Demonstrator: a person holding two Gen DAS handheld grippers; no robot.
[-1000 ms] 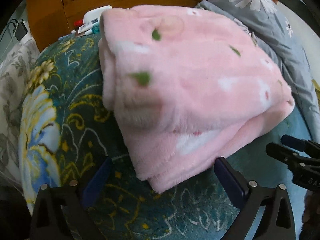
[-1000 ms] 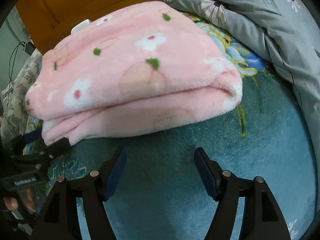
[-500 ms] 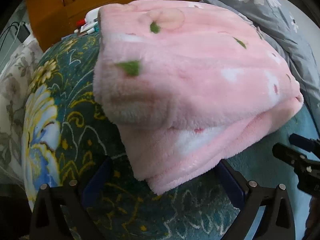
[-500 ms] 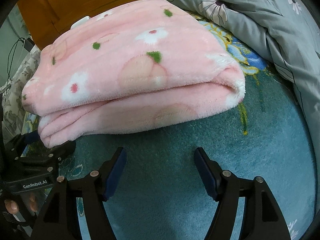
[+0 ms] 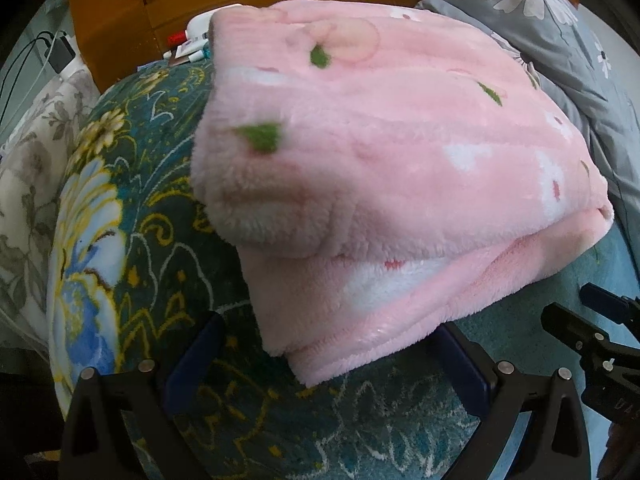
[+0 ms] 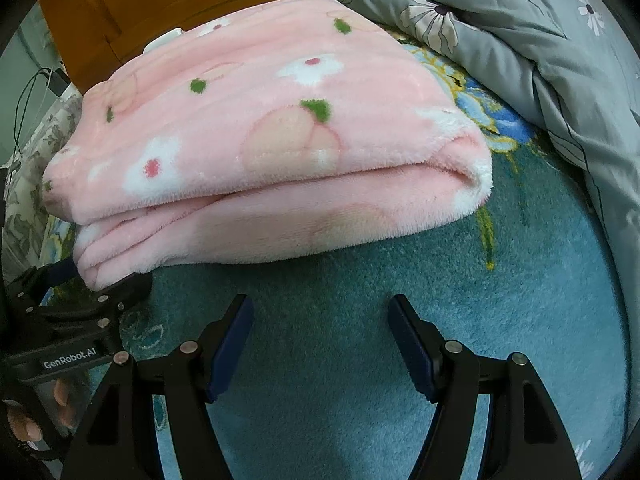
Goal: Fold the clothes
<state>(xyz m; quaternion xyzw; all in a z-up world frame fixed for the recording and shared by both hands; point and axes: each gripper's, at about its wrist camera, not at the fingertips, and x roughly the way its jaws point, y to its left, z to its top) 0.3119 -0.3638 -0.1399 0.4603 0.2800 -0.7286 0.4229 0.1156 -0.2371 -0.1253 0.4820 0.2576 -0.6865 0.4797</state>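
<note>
The pink fleece garment lies folded in layers on the teal floral bedspread. Over the last second the left view has closed in on its near corner, which suggests the fold is finished and under check. Left gripper fingers spread, straddling that corner, apparently not pinching. Right gripper fingers spread, empty. Legible on the left gripper's body: "GenRobot.AI".

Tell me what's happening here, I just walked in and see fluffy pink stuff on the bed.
A person holds a gripper in each hand over a folded pink fleece garment lying on a teal floral blanket. The left gripper is open, its fingers straddling the bundle's near corner without pinching it. The right gripper is open and empty, short of the bundle's long edge. A grey flowered duvet lies bunched beside it.
</note>
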